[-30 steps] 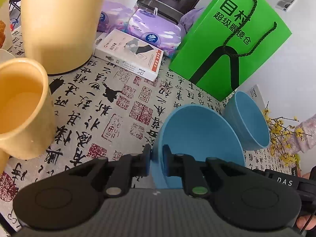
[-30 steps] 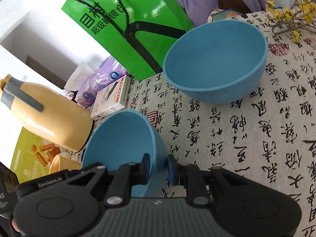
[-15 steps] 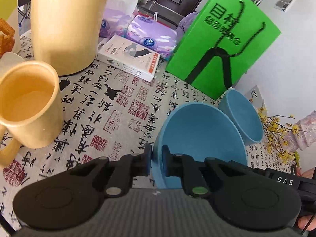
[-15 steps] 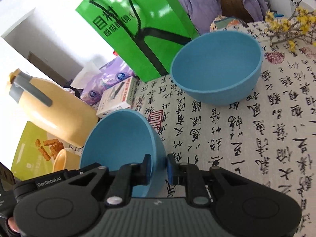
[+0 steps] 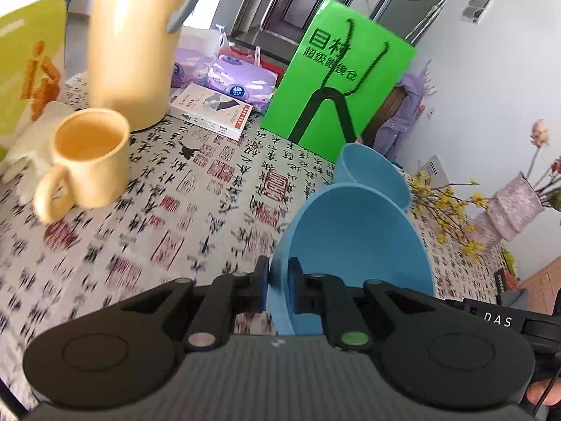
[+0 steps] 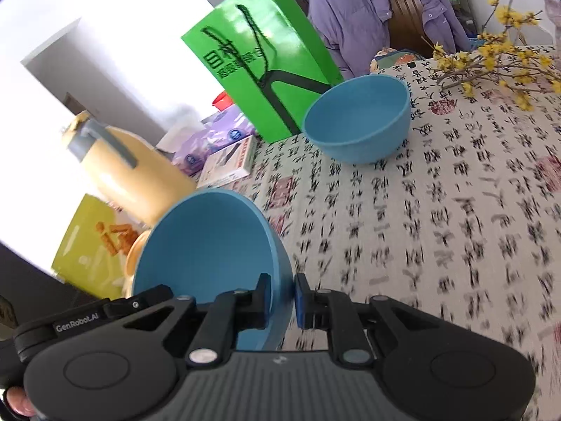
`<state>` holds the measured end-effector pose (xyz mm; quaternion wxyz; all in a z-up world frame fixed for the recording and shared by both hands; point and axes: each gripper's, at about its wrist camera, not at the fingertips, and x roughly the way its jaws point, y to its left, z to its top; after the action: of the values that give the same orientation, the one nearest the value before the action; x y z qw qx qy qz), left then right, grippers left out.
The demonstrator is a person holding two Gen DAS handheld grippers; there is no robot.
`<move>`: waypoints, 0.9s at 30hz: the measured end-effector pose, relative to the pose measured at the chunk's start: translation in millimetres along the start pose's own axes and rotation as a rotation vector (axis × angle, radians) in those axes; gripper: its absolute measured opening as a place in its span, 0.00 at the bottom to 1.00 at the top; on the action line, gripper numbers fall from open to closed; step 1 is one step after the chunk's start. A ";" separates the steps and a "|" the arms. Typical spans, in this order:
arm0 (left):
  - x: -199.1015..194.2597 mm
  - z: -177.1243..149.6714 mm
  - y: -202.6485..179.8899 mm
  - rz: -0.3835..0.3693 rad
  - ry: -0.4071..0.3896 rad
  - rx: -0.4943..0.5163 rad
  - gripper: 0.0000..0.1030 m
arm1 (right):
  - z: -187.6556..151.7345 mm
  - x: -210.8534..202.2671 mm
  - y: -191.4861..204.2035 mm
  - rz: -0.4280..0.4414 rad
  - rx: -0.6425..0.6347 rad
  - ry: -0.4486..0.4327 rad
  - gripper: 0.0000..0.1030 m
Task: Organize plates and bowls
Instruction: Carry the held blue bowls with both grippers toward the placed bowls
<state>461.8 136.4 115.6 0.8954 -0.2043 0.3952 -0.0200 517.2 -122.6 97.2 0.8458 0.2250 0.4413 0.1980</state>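
A blue bowl (image 5: 357, 238) hangs tilted above the calligraphy tablecloth (image 5: 196, 210), gripped from two sides. My left gripper (image 5: 278, 273) is shut on its left rim. In the right wrist view the same bowl (image 6: 207, 245) has its right rim pinched by my right gripper (image 6: 282, 287), one pad inside and one outside. A second blue bowl (image 6: 357, 119) stands upright on the table in front of the green paper bag (image 6: 263, 59). From the left wrist that bowl (image 5: 371, 172) shows just beyond the held one.
A yellow mug (image 5: 91, 161) and a tall cream jug (image 5: 129, 42) stand at the left. A white box (image 5: 210, 112) and tissue packs (image 5: 242, 80) lie behind. Yellow flower branches (image 5: 448, 210) and a vase (image 5: 515, 207) are at the right. A purple jacket (image 6: 378, 10) hangs on a chair.
Both grippers have risen and drawn back together with the bowl still held between them. The mug, jug and second bowl now look smaller and farther off.
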 end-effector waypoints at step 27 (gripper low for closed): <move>-170.1 -260.2 22.2 0.064 -0.180 -0.031 0.11 | -265.2 -148.3 6.2 0.046 -0.179 -0.229 0.11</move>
<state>155.9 99.2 68.9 0.9241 -0.2066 0.3198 0.0332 215.8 -142.0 63.0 0.9026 0.1799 0.3171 0.2289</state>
